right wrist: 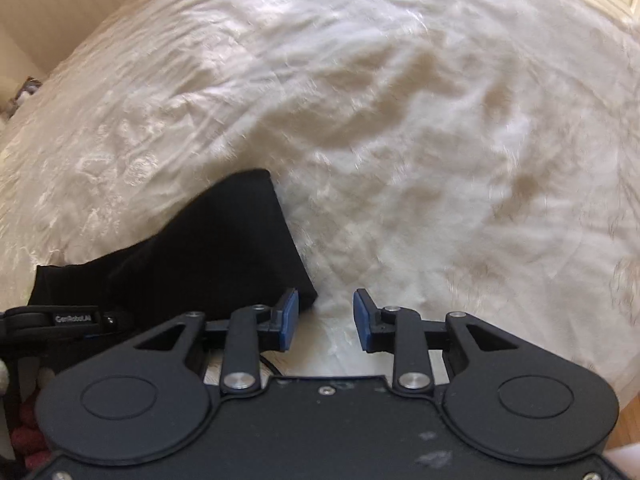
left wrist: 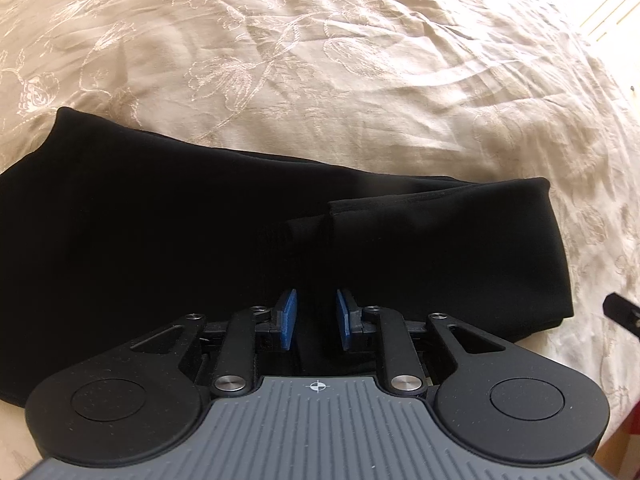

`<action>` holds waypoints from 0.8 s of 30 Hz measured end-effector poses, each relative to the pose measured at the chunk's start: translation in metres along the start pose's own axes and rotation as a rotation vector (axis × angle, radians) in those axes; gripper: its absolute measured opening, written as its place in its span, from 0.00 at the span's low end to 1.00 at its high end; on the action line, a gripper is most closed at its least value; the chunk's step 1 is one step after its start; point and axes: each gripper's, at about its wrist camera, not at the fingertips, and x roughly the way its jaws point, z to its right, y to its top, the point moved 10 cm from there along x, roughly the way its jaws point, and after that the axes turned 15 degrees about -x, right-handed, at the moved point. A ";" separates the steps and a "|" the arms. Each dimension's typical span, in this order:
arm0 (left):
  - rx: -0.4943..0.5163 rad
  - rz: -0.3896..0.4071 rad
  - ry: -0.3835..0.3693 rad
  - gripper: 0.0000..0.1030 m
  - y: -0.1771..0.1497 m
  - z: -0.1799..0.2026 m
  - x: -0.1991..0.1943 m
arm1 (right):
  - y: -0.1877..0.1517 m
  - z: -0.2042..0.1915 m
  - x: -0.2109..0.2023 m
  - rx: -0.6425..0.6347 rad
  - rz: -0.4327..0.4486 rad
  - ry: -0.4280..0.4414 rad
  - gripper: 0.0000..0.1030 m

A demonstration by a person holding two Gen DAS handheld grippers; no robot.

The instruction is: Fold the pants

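Black pants (left wrist: 180,220) lie folded on a cream bedspread, with one end turned back over the middle so its hem (left wrist: 332,216) shows. My left gripper (left wrist: 316,312) points down at the near edge of the pants. Its blue pads (left wrist: 289,318) stand a little apart, and everything between them is black, so a grip on cloth is unclear. In the right wrist view my right gripper (right wrist: 326,318) is open over bare bedspread, just right of the pants' folded end (right wrist: 224,248), with nothing between its pads. The left gripper's side (right wrist: 72,319) shows at that view's left edge.
The embroidered, wrinkled bedspread (left wrist: 320,60) stretches far beyond the pants. A pale wall (right wrist: 60,4) rises at the bed's far left, and wooden floor (right wrist: 630,420) shows past the near right edge. Something red and knobbly (right wrist: 24,436) sits low at the left.
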 end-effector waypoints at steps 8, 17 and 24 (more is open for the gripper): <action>-0.106 0.040 0.052 0.21 -0.006 -0.044 -0.015 | 0.019 -0.039 0.057 -0.167 -0.053 0.103 0.01; -0.192 0.153 0.162 0.21 -0.031 -0.083 -0.055 | 0.034 -0.073 0.041 -0.357 0.017 0.173 0.04; -0.292 0.180 0.227 0.21 -0.056 -0.108 -0.074 | 0.047 -0.152 0.063 -0.504 0.033 0.323 0.05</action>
